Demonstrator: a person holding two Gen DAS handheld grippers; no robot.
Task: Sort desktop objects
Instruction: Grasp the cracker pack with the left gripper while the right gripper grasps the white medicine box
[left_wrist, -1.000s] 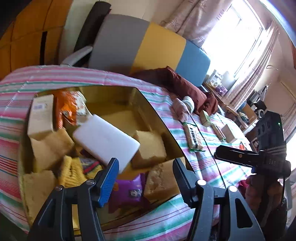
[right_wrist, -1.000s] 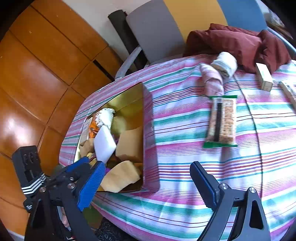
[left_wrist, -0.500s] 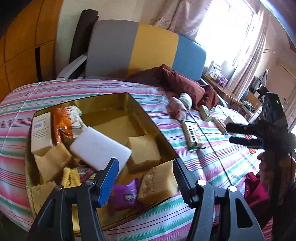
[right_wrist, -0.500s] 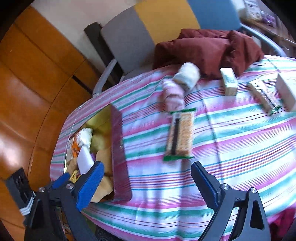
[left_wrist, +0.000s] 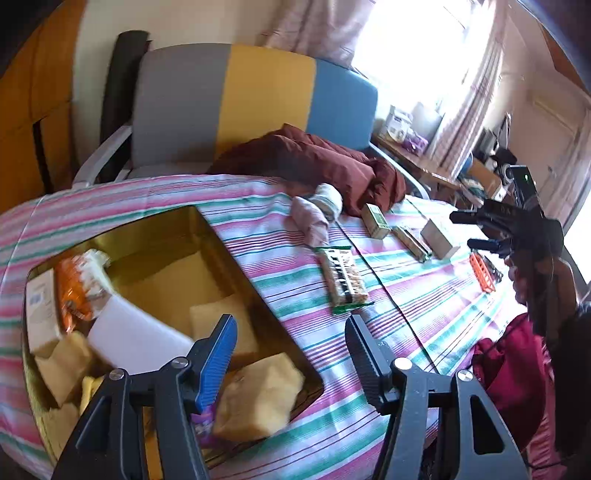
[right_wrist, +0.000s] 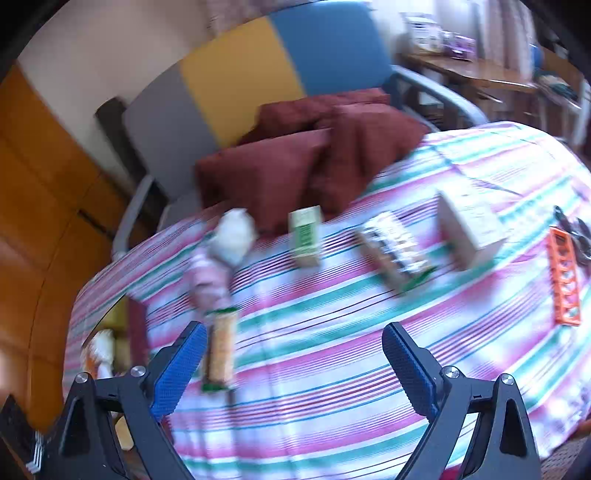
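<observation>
A gold tin box (left_wrist: 221, 254) on the striped tablecloth holds yellow sponges, a white block (left_wrist: 136, 336), an orange packet (left_wrist: 74, 291) and a purple packet. My left gripper (left_wrist: 290, 352) is open and empty above the box's near right corner. My right gripper (right_wrist: 291, 365) is open and empty above the cloth; it also shows in the left wrist view (left_wrist: 476, 230). Loose on the cloth lie a green-edged cracker pack (left_wrist: 343, 280) (right_wrist: 219, 352), rolled socks (right_wrist: 221, 258), a small green box (right_wrist: 304, 236), a snack bar (right_wrist: 395, 251), a beige box (right_wrist: 469, 229) and an orange strip (right_wrist: 563, 277).
A grey, yellow and blue chair (left_wrist: 255, 107) stands behind the table with a maroon cloth (left_wrist: 317, 162) spilling onto the table's far edge. A cluttered side table (left_wrist: 424, 147) stands by the window at the right. Wood panelling is at the left.
My left gripper has pulled back and turned right, so the box slid left in view. My right gripper has swung right, away from the box and over the loose items.
</observation>
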